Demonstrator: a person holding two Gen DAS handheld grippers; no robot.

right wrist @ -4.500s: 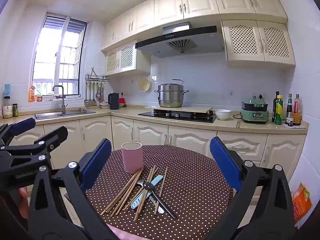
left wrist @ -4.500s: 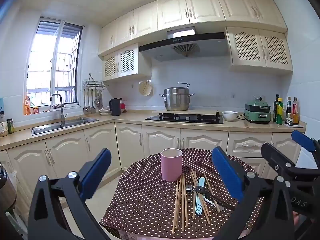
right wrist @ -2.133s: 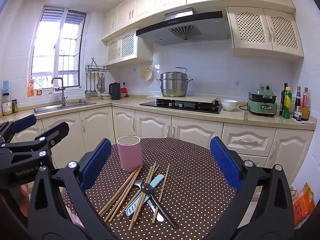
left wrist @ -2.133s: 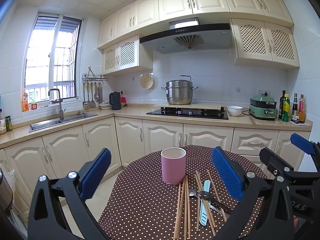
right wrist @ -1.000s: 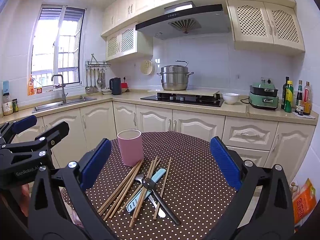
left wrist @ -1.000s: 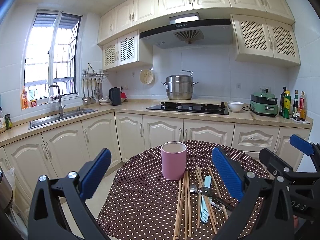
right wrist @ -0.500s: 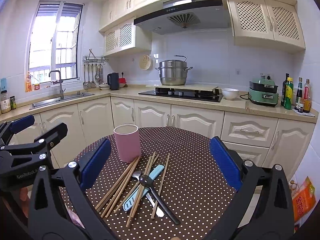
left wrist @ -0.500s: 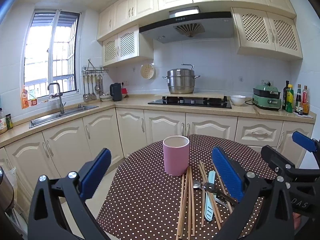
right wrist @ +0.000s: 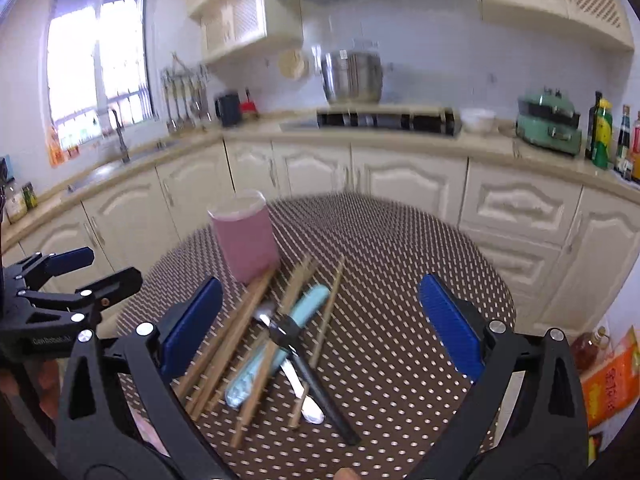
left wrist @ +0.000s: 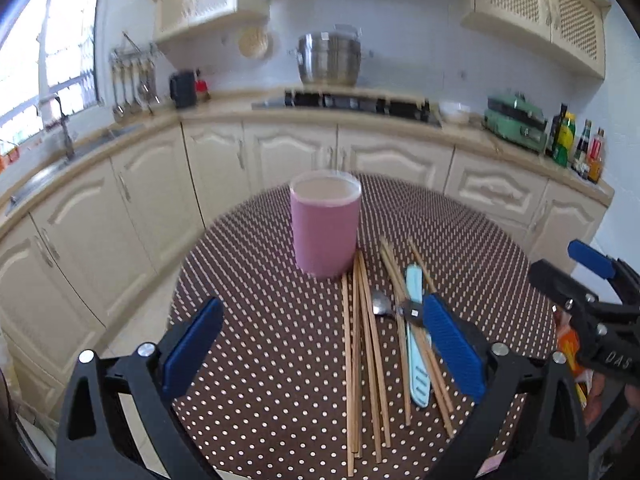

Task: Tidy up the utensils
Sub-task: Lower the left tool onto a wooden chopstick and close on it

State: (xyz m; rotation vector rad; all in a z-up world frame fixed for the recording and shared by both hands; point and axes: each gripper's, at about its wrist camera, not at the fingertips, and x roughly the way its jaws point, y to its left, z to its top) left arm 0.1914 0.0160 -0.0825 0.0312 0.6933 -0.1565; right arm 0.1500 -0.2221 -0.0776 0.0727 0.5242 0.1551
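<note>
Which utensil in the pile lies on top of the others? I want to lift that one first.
The black-handled utensil: its dark handle crosses over the light-blue-handled one, the spoon and the wooden chopsticks, which lie flat on the dotted tablecloth.

An upright pink cup point(left wrist: 325, 229) stands ahead of the left gripper point(left wrist: 320, 344), with wooden chopsticks point(left wrist: 362, 344), a light-blue handled utensil point(left wrist: 416, 336) and a spoon point(left wrist: 382, 305) lying flat between its fingers.

Pink cup point(left wrist: 325, 229); brown white-dotted tablecloth point(left wrist: 256, 320); light-blue utensil point(left wrist: 416, 344).
</note>
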